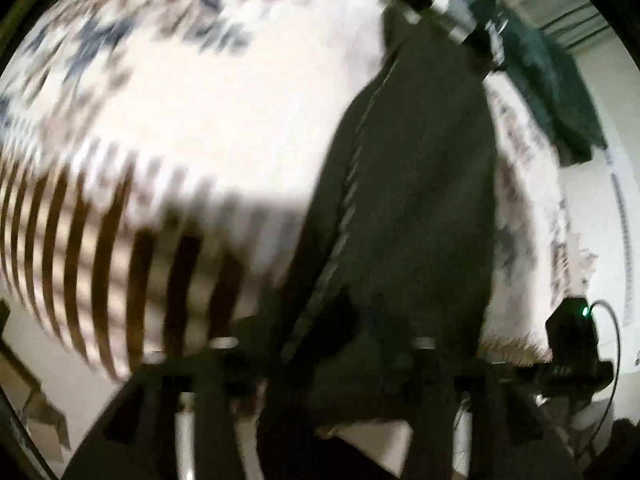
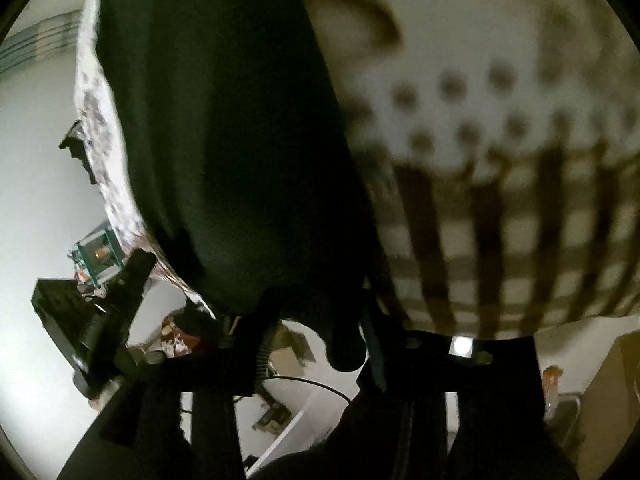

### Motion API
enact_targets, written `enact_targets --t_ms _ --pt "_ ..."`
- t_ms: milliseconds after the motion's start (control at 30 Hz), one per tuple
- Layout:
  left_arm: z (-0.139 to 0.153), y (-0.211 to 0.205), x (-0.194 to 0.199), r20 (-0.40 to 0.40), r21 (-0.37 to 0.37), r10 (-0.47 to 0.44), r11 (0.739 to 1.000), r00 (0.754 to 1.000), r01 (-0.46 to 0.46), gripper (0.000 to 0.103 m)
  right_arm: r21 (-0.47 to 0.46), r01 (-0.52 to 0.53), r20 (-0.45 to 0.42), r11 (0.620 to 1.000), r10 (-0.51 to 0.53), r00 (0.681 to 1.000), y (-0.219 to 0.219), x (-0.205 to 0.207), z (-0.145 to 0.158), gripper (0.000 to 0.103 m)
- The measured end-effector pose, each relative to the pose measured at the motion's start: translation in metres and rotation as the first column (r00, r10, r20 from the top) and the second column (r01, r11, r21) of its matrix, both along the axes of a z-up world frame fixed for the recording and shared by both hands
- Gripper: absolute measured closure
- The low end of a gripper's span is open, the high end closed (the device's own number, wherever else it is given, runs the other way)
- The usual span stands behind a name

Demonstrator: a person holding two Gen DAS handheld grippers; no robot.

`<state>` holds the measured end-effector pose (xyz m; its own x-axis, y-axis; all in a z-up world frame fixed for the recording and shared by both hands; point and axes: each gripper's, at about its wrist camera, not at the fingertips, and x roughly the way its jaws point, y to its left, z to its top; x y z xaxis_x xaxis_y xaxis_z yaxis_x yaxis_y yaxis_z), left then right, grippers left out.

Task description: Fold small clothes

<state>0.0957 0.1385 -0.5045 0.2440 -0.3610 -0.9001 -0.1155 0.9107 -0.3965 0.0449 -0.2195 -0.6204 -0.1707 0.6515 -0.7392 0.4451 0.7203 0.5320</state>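
A dark green garment [image 1: 408,208] hangs stretched between my two grippers above a patterned cloth surface [image 1: 192,112]. My left gripper [image 1: 328,344] is shut on its near end. The right gripper [image 1: 436,4] shows at the far top of the left wrist view, pinching the other end. In the right wrist view the same dark garment [image 2: 224,140] fills the left half, and my right gripper [image 2: 320,320] is shut on its bunched edge. Both views are blurred.
The cloth surface [image 2: 500,160] has brown stripes, dots and a floral border. Another dark green garment [image 1: 548,92] lies at the far right. A white floor and small clutter [image 2: 96,256] show beyond the edge.
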Motion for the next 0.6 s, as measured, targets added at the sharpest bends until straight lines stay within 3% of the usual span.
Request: enact_targets --t_ms 33,200,367,600 --pt "0.009 -0.001 0.017 0.037 -0.03 -0.002 1.0 0.999 0.003 0.031 -0.004 0.008 0.022 1.0 -0.008 1.0 -0.005 0.009 0.009 0.055" --pt "0.023 -0.014 0.122 0.147 -0.115 -0.025 0.992 0.989 0.042 0.031 -0.024 0.068 0.119 0.997 -0.064 0.991 -0.027 0.072 0.037 0.049" --pt "0.028 -0.038 0.222 0.187 -0.121 -0.098 0.985 0.977 0.122 0.031 -0.092 0.16 0.228 0.983 -0.136 0.964 -0.055 0.161 0.055 0.049" --pt "0.01 -0.058 0.302 0.177 -0.043 -0.181 0.981 0.967 0.192 0.031 -0.082 0.308 0.315 0.948 -0.269 0.91 -0.1 0.286 0.055 0.049"
